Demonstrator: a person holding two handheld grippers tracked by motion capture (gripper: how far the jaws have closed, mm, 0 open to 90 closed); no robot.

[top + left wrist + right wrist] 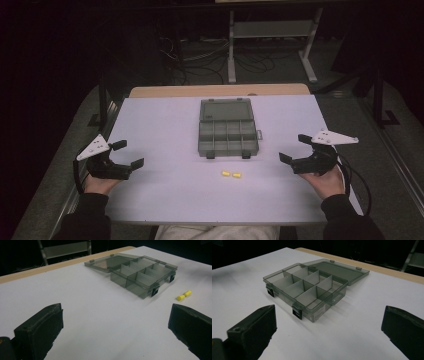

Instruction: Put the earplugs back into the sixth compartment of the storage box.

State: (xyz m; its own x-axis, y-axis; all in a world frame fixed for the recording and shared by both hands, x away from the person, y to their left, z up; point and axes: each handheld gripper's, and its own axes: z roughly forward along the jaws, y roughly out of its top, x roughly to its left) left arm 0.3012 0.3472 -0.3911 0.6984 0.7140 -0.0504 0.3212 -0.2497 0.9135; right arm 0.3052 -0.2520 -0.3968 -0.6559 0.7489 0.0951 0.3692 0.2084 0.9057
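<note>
a: where are the plugs?

b: two small yellow cylinders, lying on the white table just in front of the open box, touching or nearly touching end to end. from my left claw's view they sit off to the right, past the box's latches. they're between my two claws, well apart from both.

a: and your claws?

b: left claw stands wide open with nothing between the jaws. right claw is the same, spread wide and empty, resting at the right side of the table.

a: how will the plugs handle?

b: i'd judge them very light, and they look like soft foam, though they're too small here for me to be sure. if soft, they'll squash under the pads rather than slip, so a gentle close should do. being round, they may roll if i nudge one before closing.

a: where to grip?

b: across the middle of one cylinder, jaws on either side of its long axis, coming from above. take the outer one so the jaws don't catch its neighbour.

a: and the box?

b: stiff smoky plastic, lid laid flat behind it, compartments empty as far as i can see.
</note>
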